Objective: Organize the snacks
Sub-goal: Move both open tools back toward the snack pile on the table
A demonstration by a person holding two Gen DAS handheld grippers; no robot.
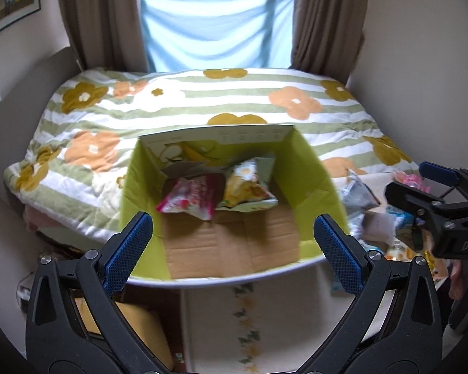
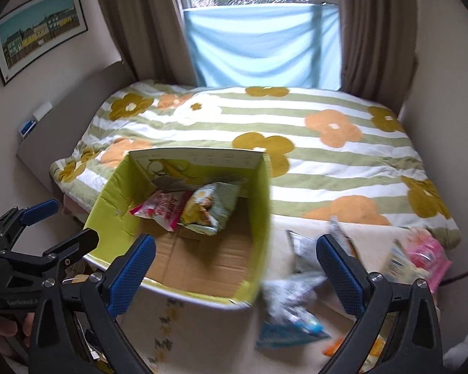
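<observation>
An open cardboard box [image 1: 321,187] with green inner walls stands in front of the bed; it also shows in the right wrist view [image 2: 262,218]. Inside lie a pink snack bag [image 1: 188,201] [image 2: 160,208] and a yellow snack bag [image 1: 248,188] [image 2: 204,210]. My left gripper [image 1: 234,249] is open and empty above the box's near edge. My right gripper [image 2: 235,272] is open and empty above the box's right near corner. Loose snack packets [image 2: 291,305] lie to the right of the box, among them a silver one [image 1: 357,194] and a pink one [image 2: 430,257].
A bed with a flowered, striped blanket [image 1: 202,106] [image 2: 296,143] lies behind the box. Curtains [image 1: 99,15] and a window with blue cloth [image 1: 215,28] stand beyond it. The right gripper's body [image 1: 436,215] shows at the right edge, the left gripper's [image 2: 31,243] at the left.
</observation>
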